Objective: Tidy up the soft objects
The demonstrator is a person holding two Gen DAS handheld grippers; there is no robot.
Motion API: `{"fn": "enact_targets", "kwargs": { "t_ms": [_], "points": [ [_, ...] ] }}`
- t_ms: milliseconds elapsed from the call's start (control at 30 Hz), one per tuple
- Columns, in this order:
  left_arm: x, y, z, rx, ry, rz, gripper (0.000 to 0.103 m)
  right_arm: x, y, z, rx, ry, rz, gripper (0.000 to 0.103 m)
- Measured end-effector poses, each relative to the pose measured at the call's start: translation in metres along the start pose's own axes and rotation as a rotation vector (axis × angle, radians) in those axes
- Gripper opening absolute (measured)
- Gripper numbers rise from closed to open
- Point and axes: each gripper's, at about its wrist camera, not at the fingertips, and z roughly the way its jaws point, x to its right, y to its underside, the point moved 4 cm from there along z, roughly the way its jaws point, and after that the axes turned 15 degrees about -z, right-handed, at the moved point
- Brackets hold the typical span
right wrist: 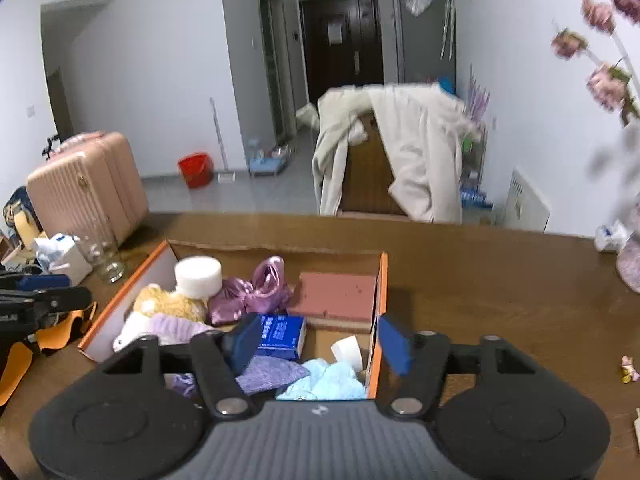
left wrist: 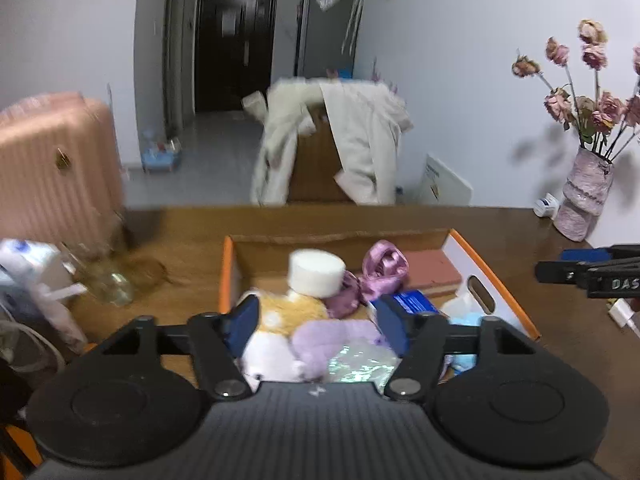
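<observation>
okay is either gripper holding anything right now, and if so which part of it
Nothing is held. The left gripper and the right gripper both stand open above the cardboard box, with no pad touching the soft things inside.

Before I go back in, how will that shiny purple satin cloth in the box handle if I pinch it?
The purple satin cloth lies crumpled in loose folds, so it is probably floppy and will drape. Its glossy sheen suggests it may slip between pads. It looks light; pinching a thick fold seems safer.

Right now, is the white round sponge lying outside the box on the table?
No, the white round sponge sits inside the box, on top of the yellow plush toy.
</observation>
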Motion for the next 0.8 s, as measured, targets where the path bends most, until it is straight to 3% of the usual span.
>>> {"fn": "enact_targets", "kwargs": {
  "t_ms": [67,133,200,300,467,800],
  "points": [
    [0.003,0.004,-0.020,0.082,-0.021,0.040,0.087,-0.008,0.004,-0.014,0.054,0.023,-0.019,0.076],
    [0.006,0.009,-0.037,0.135,-0.019,0.063,0.088,-0.017,0.008,-0.026,0.106,0.048,-0.047,0.084],
    [0.008,0.013,-0.052,0.202,-0.012,0.041,0.098,-0.027,0.013,-0.037,0.167,0.085,-0.063,0.089],
    [0.003,0.024,-0.072,0.308,-0.006,-0.020,0.102,-0.044,0.025,-0.052,0.262,0.147,-0.099,0.099],
    [-0.007,0.047,-0.087,0.314,-0.008,-0.036,0.102,-0.069,0.046,-0.064,0.306,0.159,-0.141,0.101],
    [-0.019,0.088,-0.120,0.331,-0.017,-0.003,0.103,-0.088,0.074,-0.093,0.346,0.155,-0.059,0.102]
  ]
}}
